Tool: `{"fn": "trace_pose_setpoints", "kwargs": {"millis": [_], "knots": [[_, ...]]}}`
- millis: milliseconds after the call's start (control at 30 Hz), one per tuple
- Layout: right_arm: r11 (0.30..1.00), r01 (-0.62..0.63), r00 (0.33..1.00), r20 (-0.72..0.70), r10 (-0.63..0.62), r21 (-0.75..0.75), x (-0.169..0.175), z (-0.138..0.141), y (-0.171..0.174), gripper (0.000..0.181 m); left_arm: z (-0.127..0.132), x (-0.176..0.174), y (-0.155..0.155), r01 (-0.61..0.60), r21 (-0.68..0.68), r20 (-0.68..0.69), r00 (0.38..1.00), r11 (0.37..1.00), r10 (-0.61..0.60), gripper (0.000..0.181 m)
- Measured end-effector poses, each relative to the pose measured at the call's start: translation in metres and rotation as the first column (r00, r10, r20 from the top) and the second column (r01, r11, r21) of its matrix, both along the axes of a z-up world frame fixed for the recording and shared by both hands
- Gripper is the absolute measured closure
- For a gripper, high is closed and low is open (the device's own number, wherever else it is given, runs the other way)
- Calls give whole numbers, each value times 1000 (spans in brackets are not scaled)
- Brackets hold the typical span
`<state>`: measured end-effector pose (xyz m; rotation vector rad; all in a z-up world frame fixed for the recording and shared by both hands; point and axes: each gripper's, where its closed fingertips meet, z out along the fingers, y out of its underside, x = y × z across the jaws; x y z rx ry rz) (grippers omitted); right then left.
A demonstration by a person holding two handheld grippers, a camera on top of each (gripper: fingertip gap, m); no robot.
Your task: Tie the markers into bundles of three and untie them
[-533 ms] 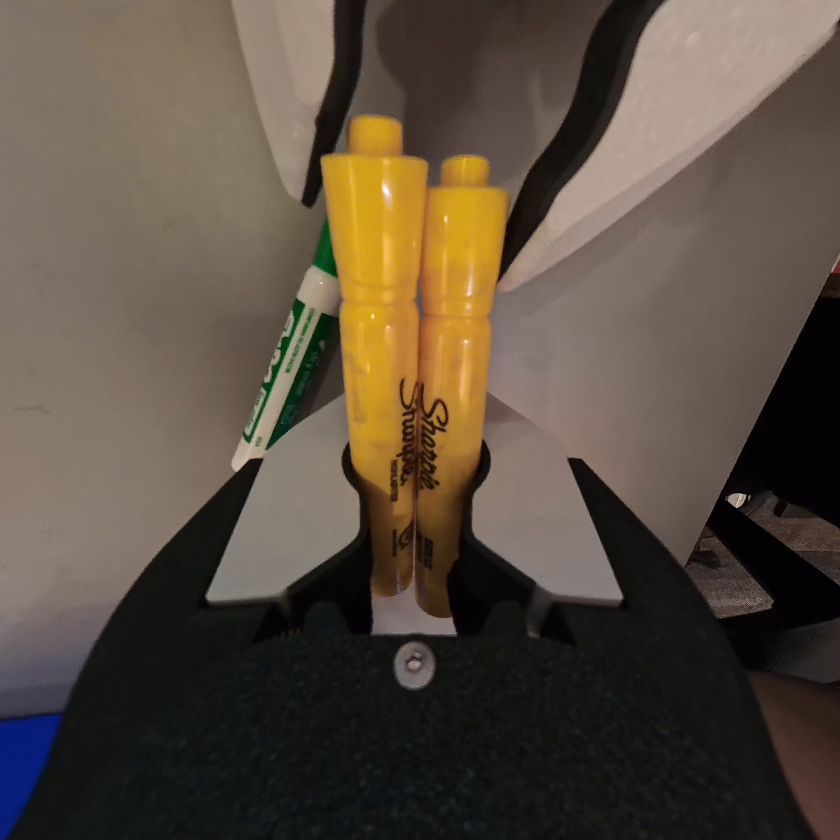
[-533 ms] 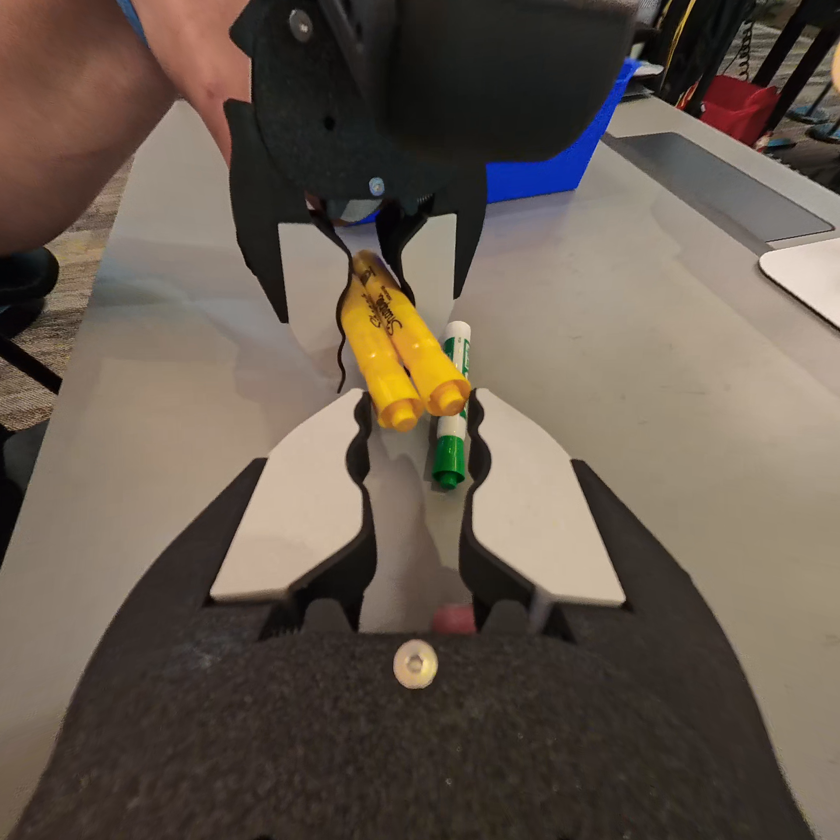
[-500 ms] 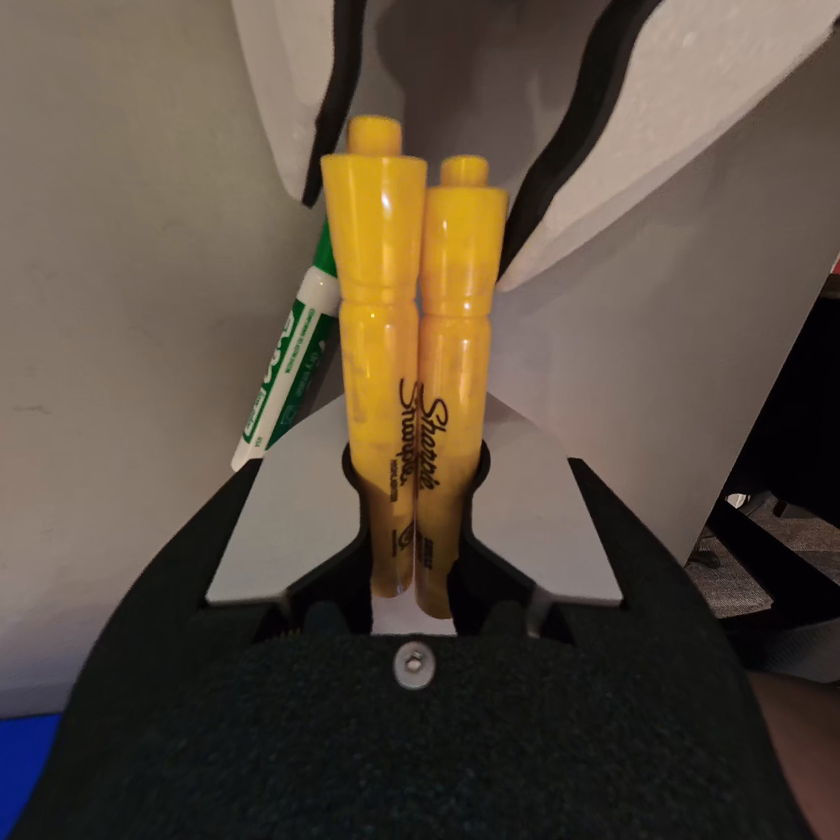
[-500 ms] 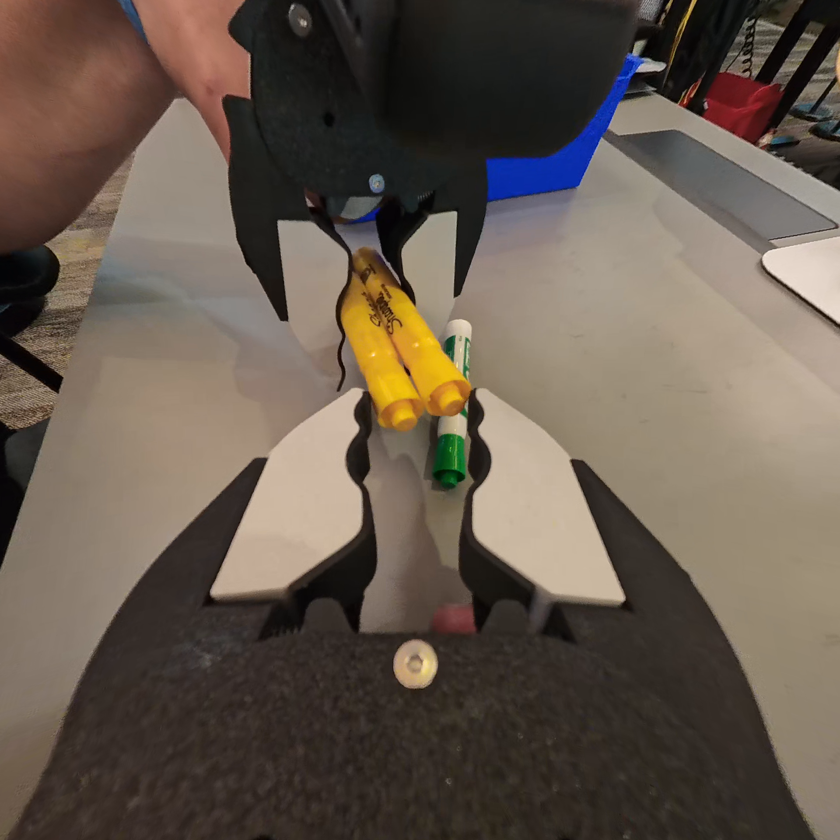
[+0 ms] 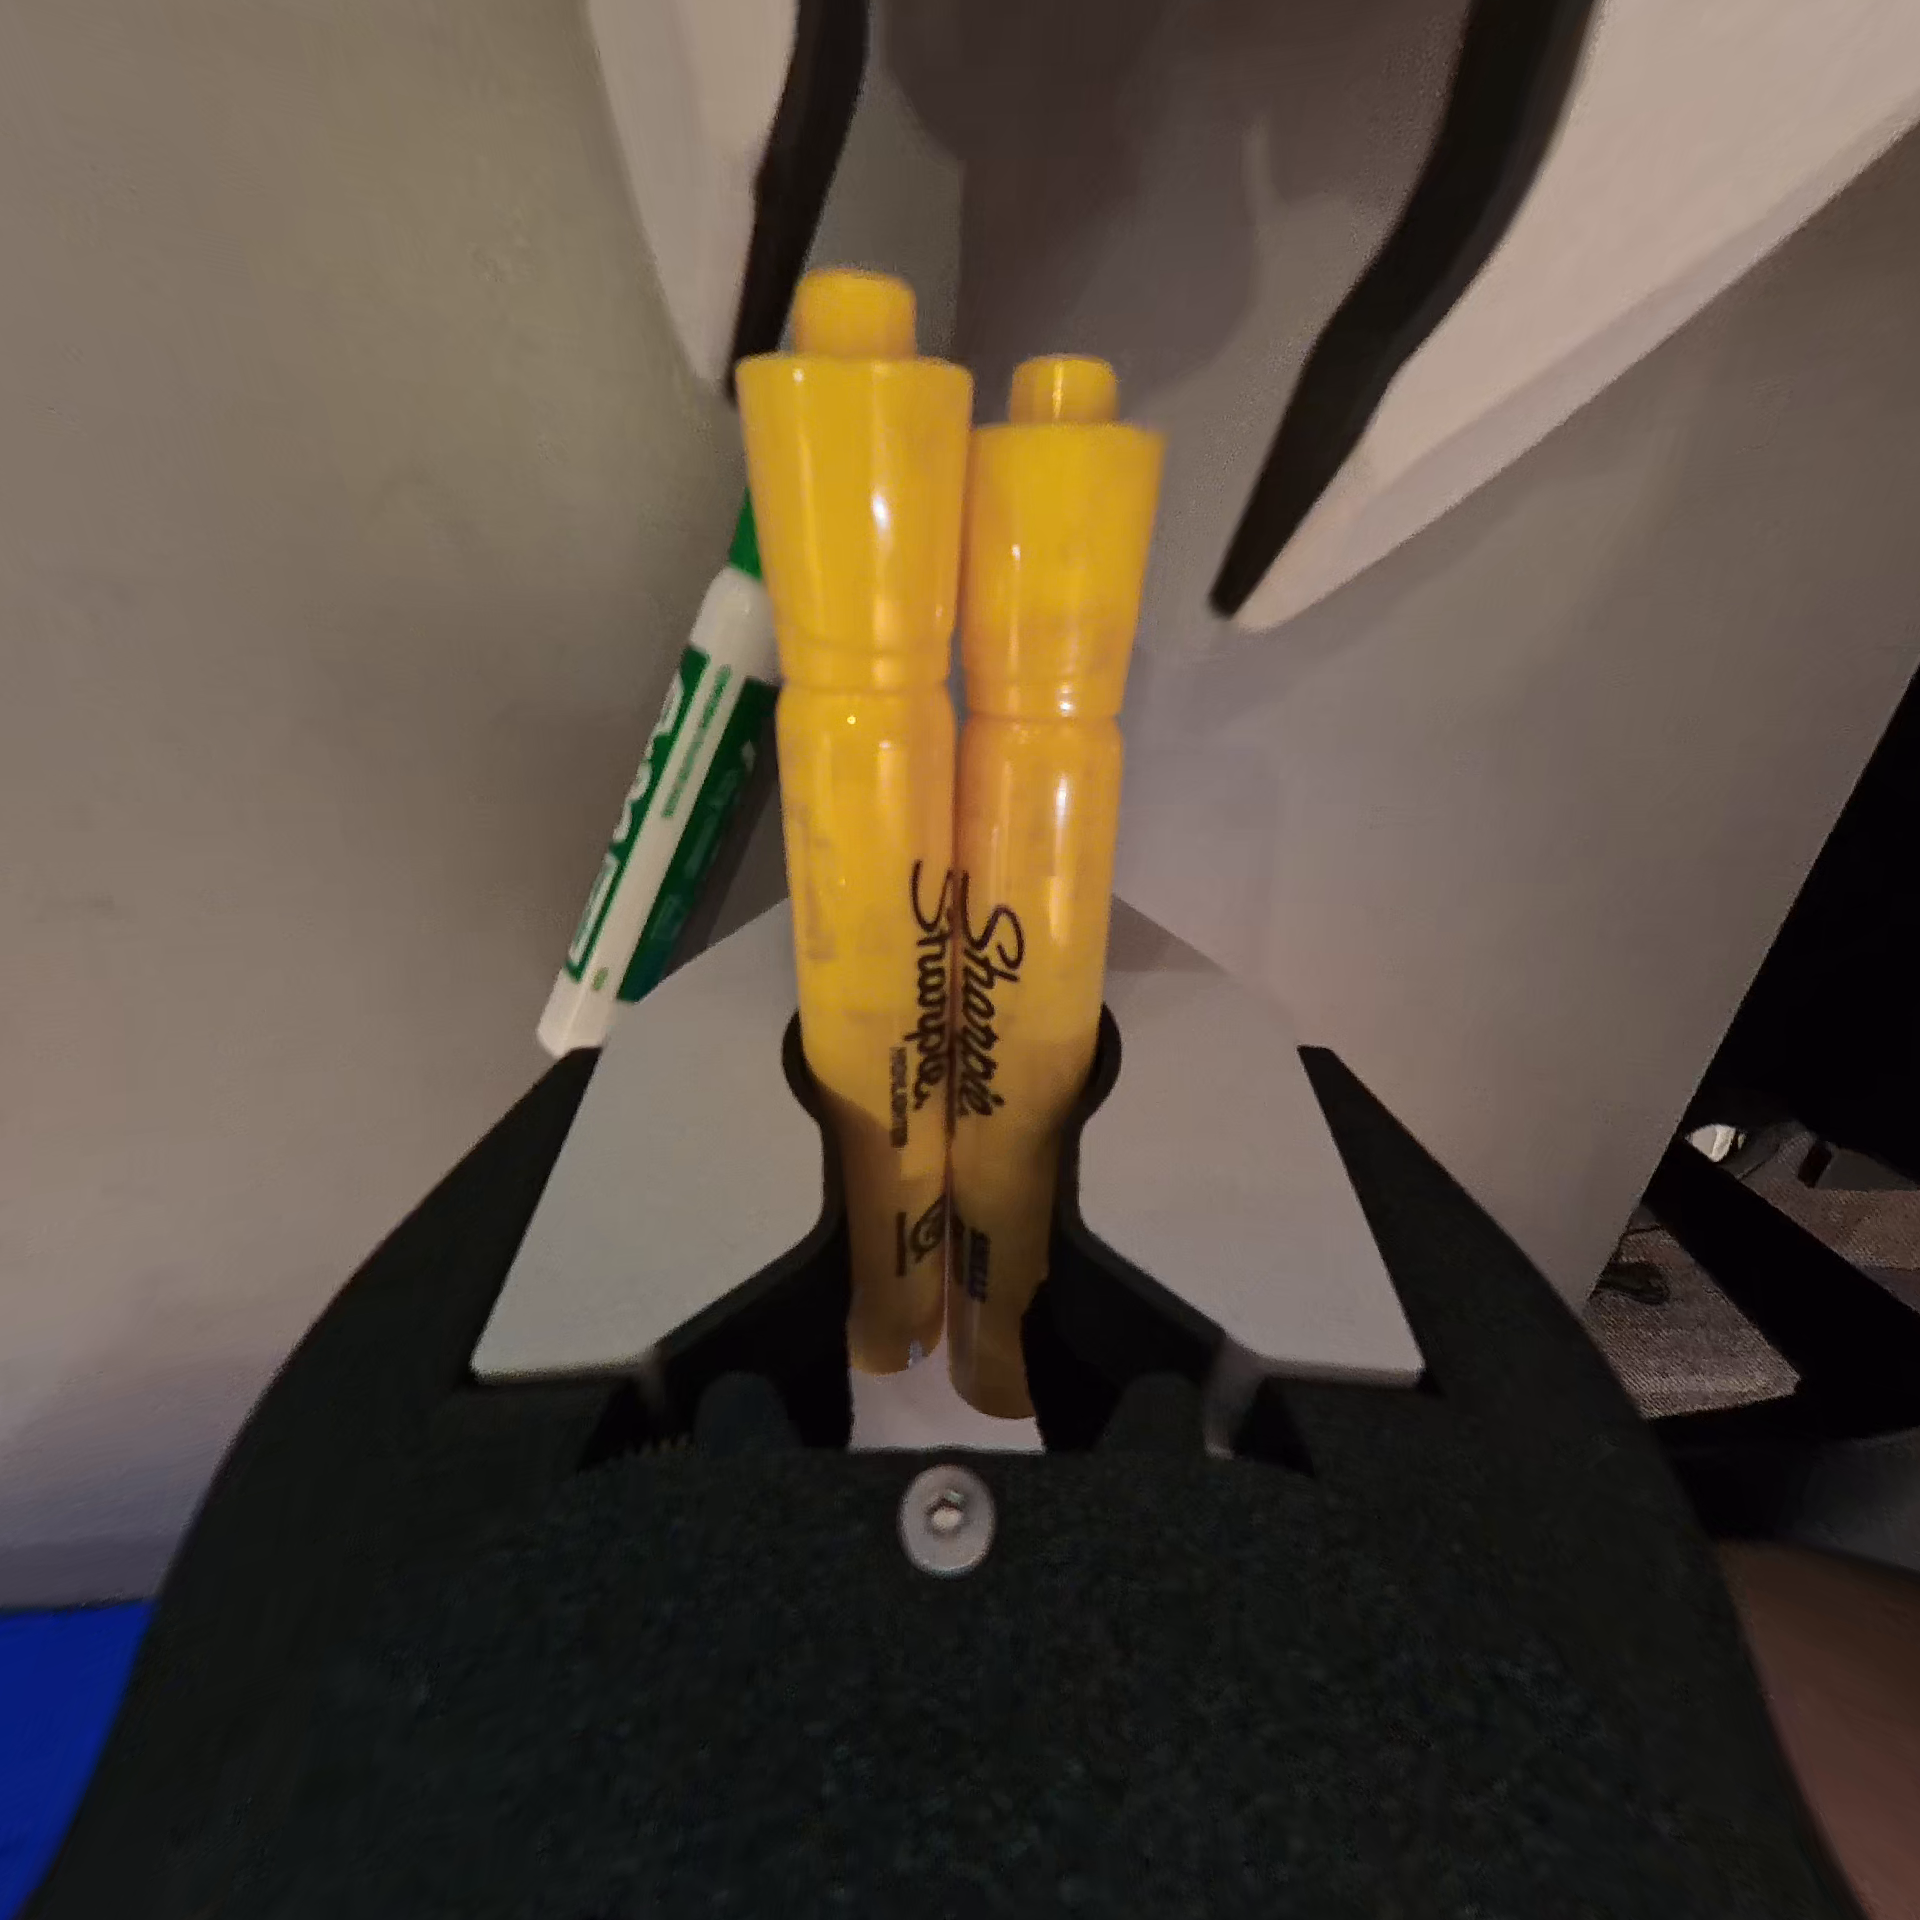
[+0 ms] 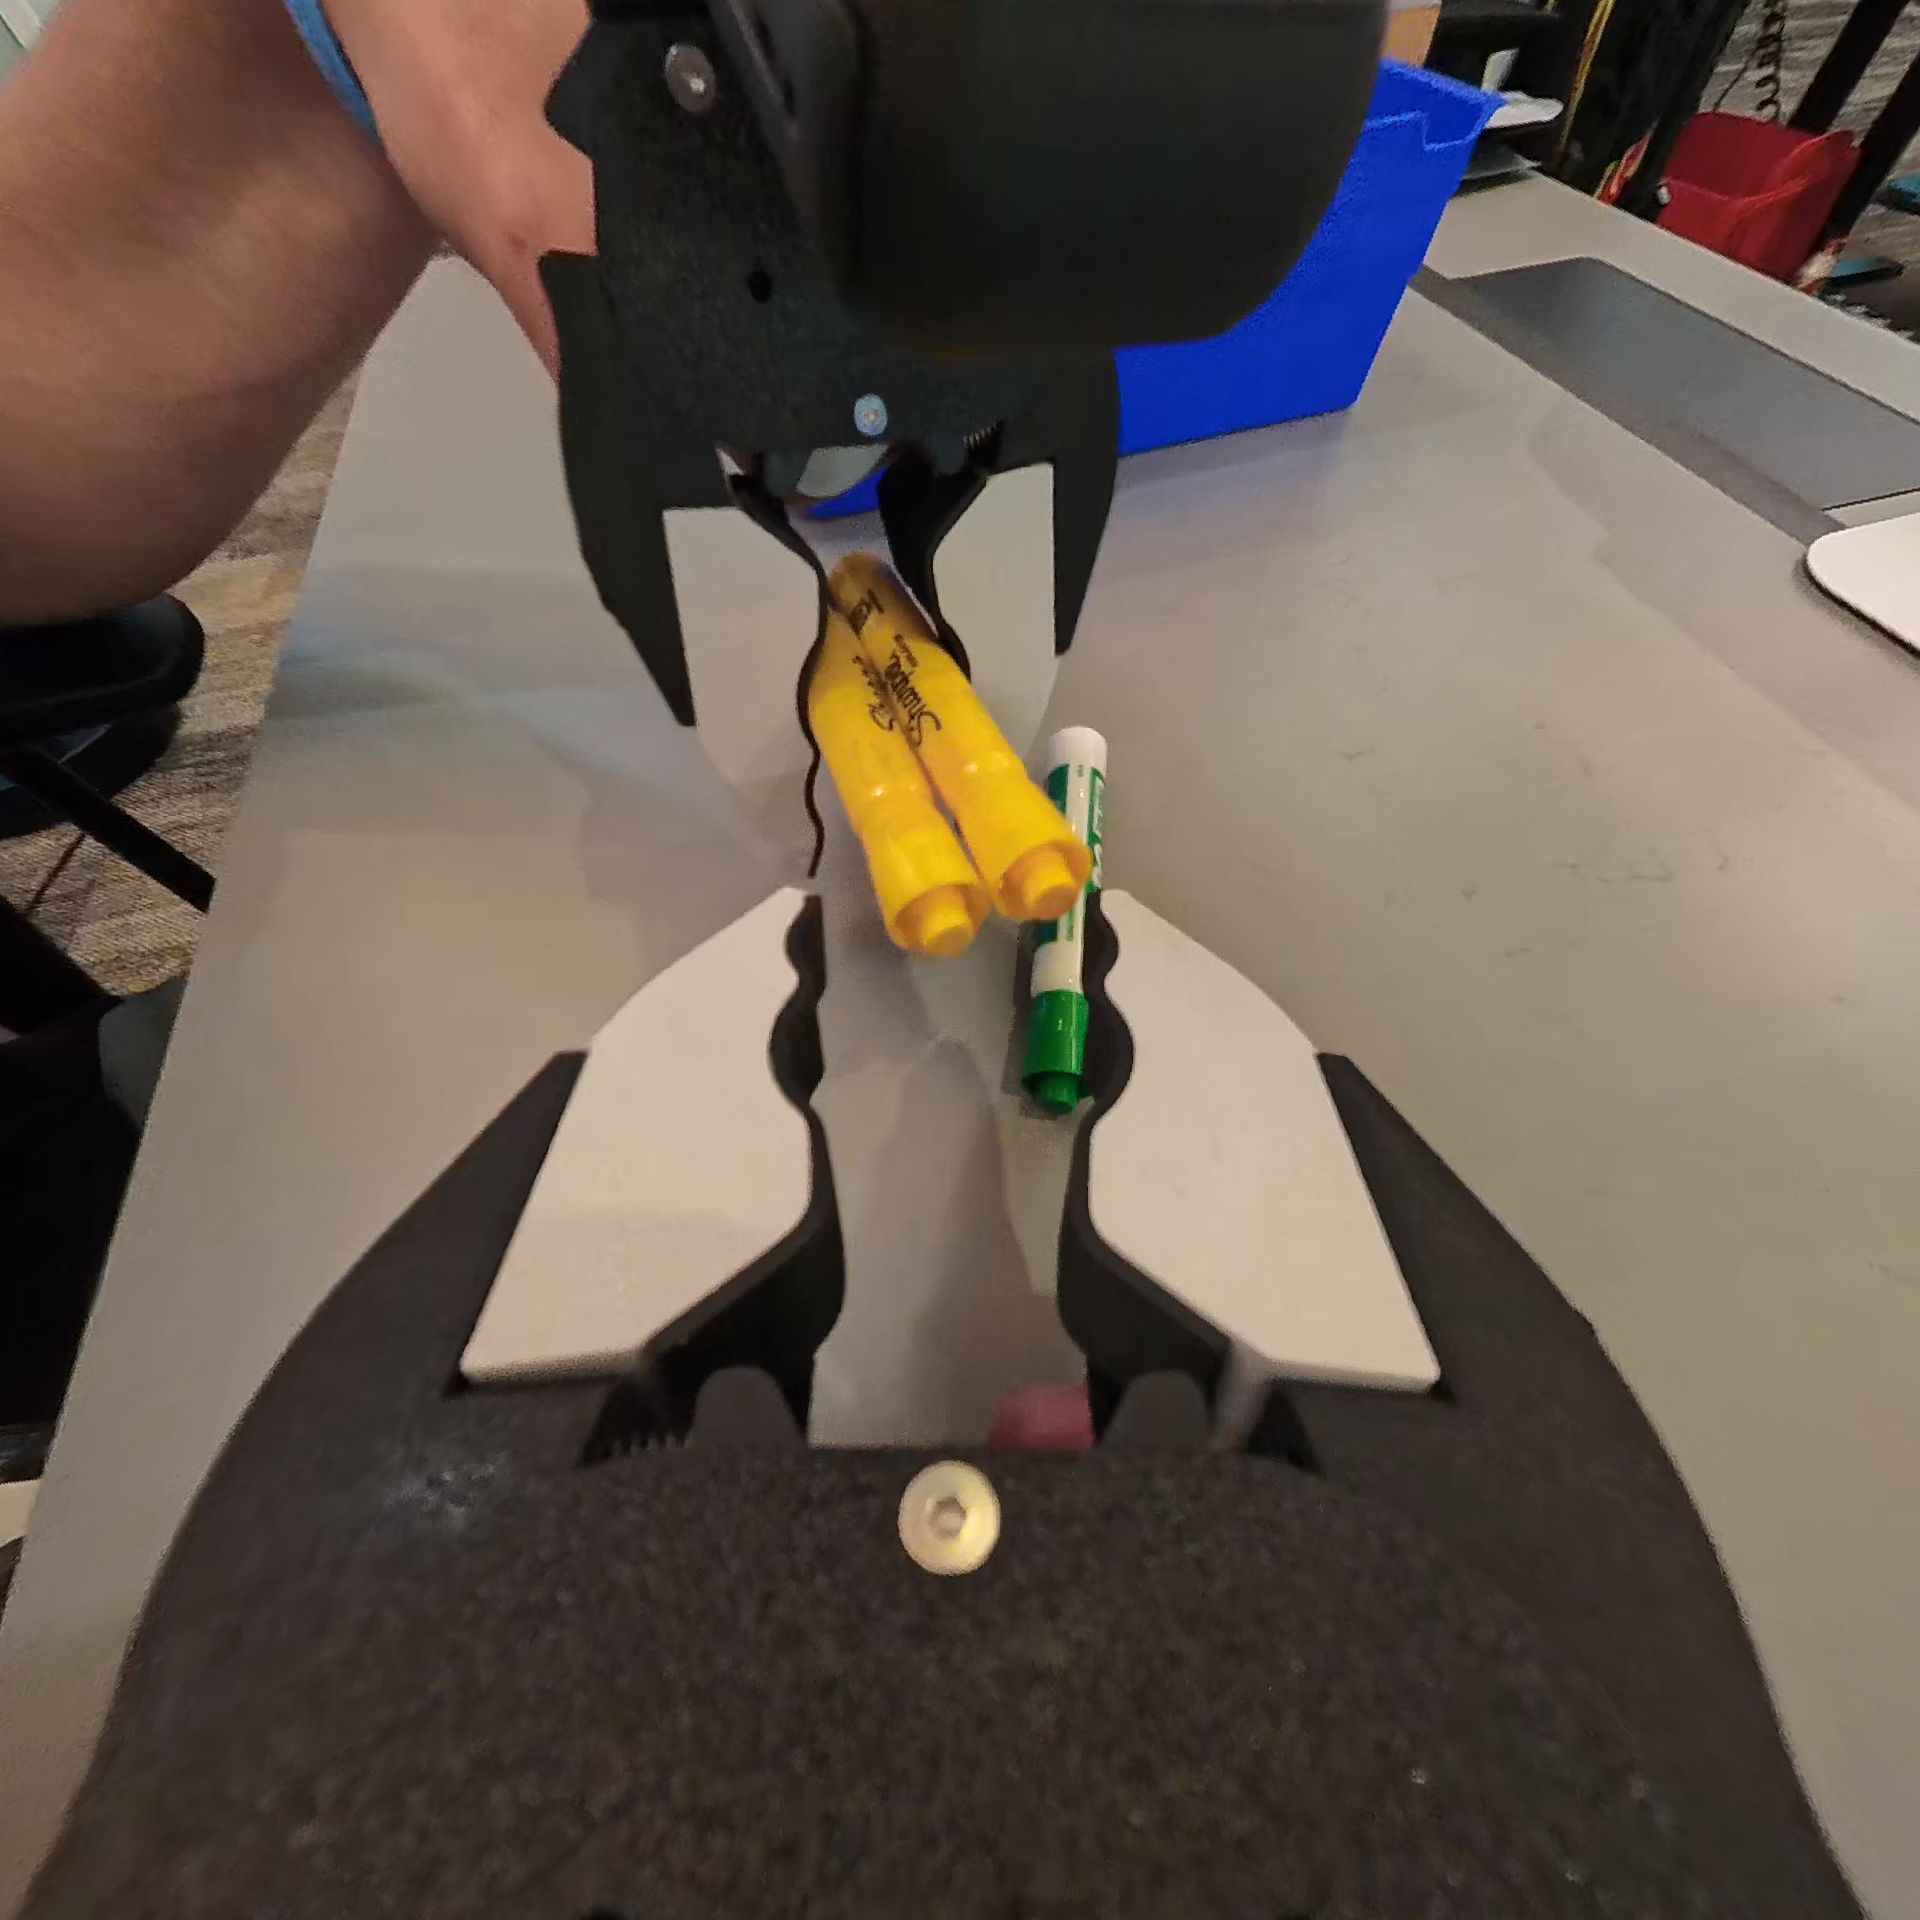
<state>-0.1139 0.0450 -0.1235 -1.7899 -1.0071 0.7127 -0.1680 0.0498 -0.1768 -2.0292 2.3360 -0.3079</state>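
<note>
Left gripper (image 5: pixel 951 1049) is clamped on two yellow markers (image 5: pixel 940 748), side by side, butt ends deep in the jaws, caps sticking out forward. In the right wrist view they hang tilted, caps low over the table (image 6: pixel 1455 935), off its surface. Green marker (image 6: pixel 1070 914) lies flat on the table just beside and under the yellow caps; cannot tell if it touches them.

Right gripper (image 6: pixel 951 997) is spread wide and holds nothing, jaws straddling the green marker's cap end and pointing at the yellow caps. No band or tie visible on the pair. Small pink thing (image 6: pixel 1039 1418) sits at the base of the right jaws, too blurred to identify.

Step in hand, as I judge it: get the third marker in with the two.

- Take green mid-barrel, not by the cap, which may slip or pop.
- Keep right jaws clear of the yellow caps while closing.
- Left should hold firm: a two-marker grip can scissor if nudged.
- Lay green parallel, ends roughly level, before any tying.

Blue bin (image 6: pixel 1299 312) stands well behind, out of the way.
</note>
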Motion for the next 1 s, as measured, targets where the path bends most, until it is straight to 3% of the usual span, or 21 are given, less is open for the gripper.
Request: {"fn": "trace_pose_setpoints", "kwargs": {"millis": [167, 333, 400, 533, 633, 700, 833, 1000], "knots": [[999, 12, 998, 54, -10, -42, 19, -2, 3, 131, 5, -22, 15, -55, 25, -13, 998, 998, 55, 140], [979, 129, 957, 278, -81, -159, 26, -21, 18, 122, 14, -57, 50, -153, 158, -85, 982, 976, 168, 140], [962, 130, 927, 375, -31, -242, 18, -36, 17, 120, 17, -61, 55, -170, 159, -69, 981, 973, 183, 140], [958, 104, 861, 506, 48, -268, 11, -64, 11, 125, 18, -79, 64, -201, 183, -108, 969, 962, 222, 140], [966, 105, 850, 525, 37, -237, 9, -73, 16, 143, 15, -85, 61, -194, 161, -109, 971, 968, 213, 140], [965, 96, 862, 505, 41, -243, 9, -73, 17, 162, 16, -84, 59, -183, 147, -95, 975, 972, 199, 140], [987, 77, 850, 526, 9, -141, 24, -62, 21, 162, 15, -78, 48, -141, 116, -92, 984, 983, 152, 140], [998, 29, 888, 461, -1, -55, 48, -16, 12, 163, 1, -74, 29, -61, 72, -148, 986, 996, 71, 140]]}}
